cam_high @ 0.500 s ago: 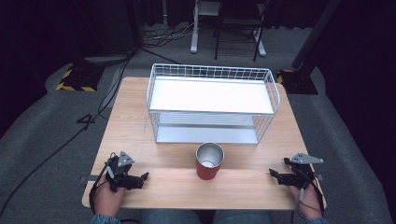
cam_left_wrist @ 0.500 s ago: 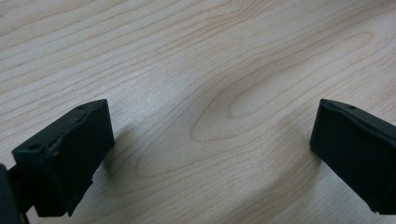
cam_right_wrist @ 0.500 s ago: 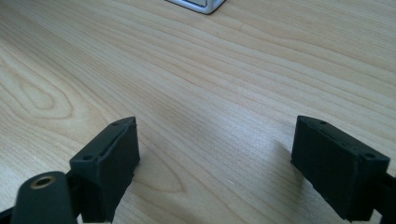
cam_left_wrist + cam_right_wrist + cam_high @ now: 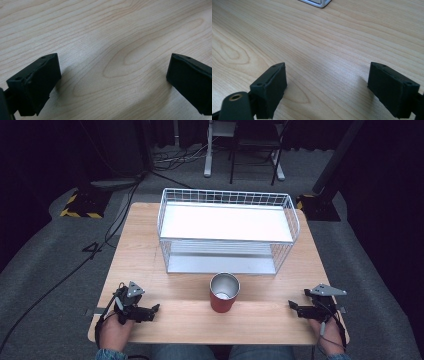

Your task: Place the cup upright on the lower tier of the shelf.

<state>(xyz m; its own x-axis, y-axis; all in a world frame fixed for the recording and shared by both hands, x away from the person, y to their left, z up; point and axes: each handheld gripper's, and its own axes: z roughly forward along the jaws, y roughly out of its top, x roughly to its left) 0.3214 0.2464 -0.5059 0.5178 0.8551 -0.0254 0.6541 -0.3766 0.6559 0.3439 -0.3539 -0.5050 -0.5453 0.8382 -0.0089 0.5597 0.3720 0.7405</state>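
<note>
A red cup (image 4: pixel 224 293) with a metal inside stands upright on the wooden table (image 4: pixel 140 245), just in front of a white wire shelf rack (image 4: pixel 227 231). My left gripper (image 4: pixel 152 311) rests near the table's front left corner, pointing right toward the cup, held in a hand. My right gripper (image 4: pixel 293 307) lies near the front right corner and points left at the cup. Both are well apart from the cup. In the left gripper view the left gripper (image 4: pixel 113 75) is open over bare wood. In the right gripper view the right gripper (image 4: pixel 327 87) is open too, holding nothing.
The rack takes up the back half of the table; its base corner (image 4: pixel 315 2) shows at the top of the right gripper view. Cables (image 4: pixel 75 270) run across the grey floor at left. Chair and stand legs (image 4: pixel 240 155) are beyond the table.
</note>
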